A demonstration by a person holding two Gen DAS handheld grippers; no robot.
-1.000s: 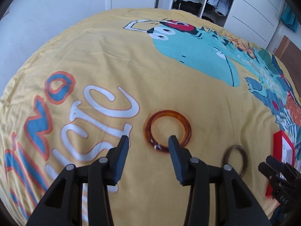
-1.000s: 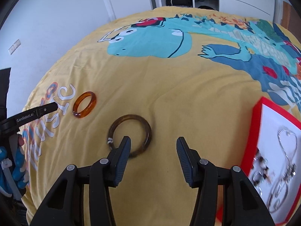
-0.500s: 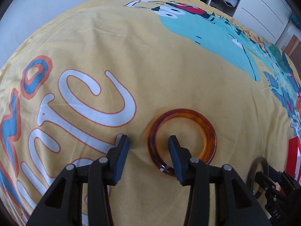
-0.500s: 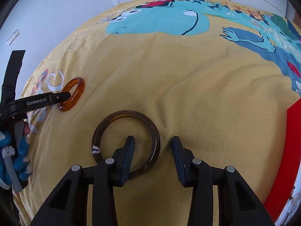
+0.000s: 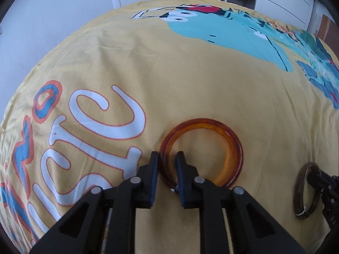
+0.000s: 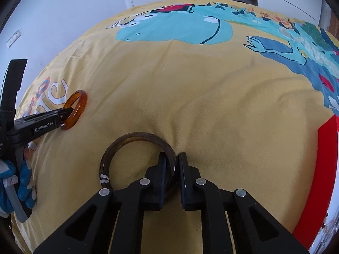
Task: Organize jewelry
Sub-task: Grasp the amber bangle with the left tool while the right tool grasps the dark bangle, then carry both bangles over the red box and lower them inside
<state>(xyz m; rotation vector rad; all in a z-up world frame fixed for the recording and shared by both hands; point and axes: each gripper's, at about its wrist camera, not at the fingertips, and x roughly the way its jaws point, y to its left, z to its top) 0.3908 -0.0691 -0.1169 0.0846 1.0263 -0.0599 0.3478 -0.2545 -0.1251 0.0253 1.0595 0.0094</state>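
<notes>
Claws (image 5: pixel 166 160) (image 6: pixel 171 162) closing on bangles (image 5: pixel 228 154) (image 6: pixel 118 146), red tray (image 6: pixel 326 169)

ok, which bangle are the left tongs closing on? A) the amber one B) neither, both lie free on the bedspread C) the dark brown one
A: the left tongs straddle the rim of the amber bangle, jaws closing on it; the dark brown bangle sits in the right tongs.

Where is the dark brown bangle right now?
The dark brown bangle lies on the yellow bedspread, its rim between the closing right gripper, right of the amber bangle.
</notes>
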